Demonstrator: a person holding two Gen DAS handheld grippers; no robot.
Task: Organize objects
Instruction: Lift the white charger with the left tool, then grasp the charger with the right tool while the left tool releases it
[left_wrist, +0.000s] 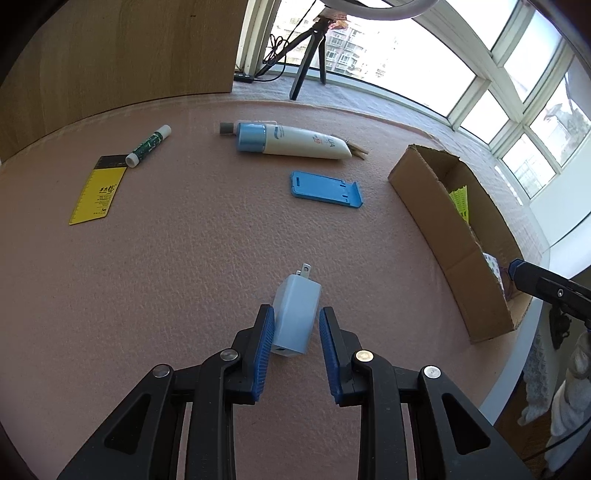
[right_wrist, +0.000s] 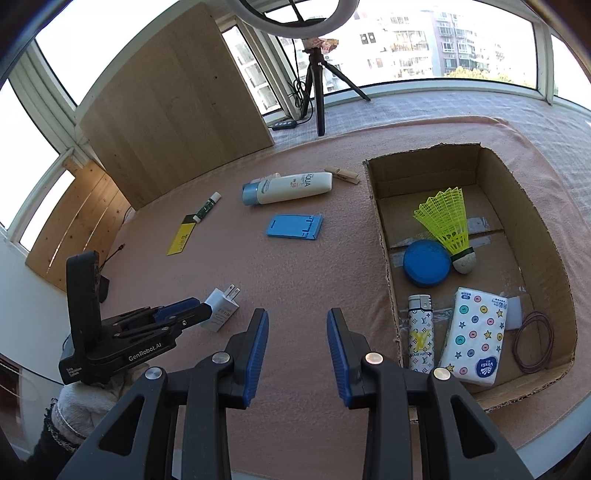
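Observation:
A white plug charger (left_wrist: 295, 314) lies on the pink mat (left_wrist: 184, 277), prongs pointing away. My left gripper (left_wrist: 296, 310) straddles it with narrow jaws. The left pad meets its side, while a sliver of mat shows beside the right pad. The right wrist view shows the charger (right_wrist: 221, 308) resting on the mat at the left gripper's (right_wrist: 201, 314) tips. My right gripper (right_wrist: 297, 312) is open and empty over bare mat, left of the cardboard box (right_wrist: 384, 236). On the mat beyond lie a sunscreen tube (left_wrist: 295, 142), a blue phone stand (left_wrist: 325, 188), a green stick (left_wrist: 147, 146) and a yellow card (left_wrist: 98, 192).
The box holds a yellow shuttlecock (right_wrist: 445, 218), a blue round tin (right_wrist: 426, 262), a lighter (right_wrist: 421, 332), a tissue pack (right_wrist: 474, 332) and a rubber band (right_wrist: 533, 341). A clothespin (right_wrist: 341, 174) lies by the tube. A tripod (right_wrist: 319, 85) and a wooden board (right_wrist: 173, 103) stand behind.

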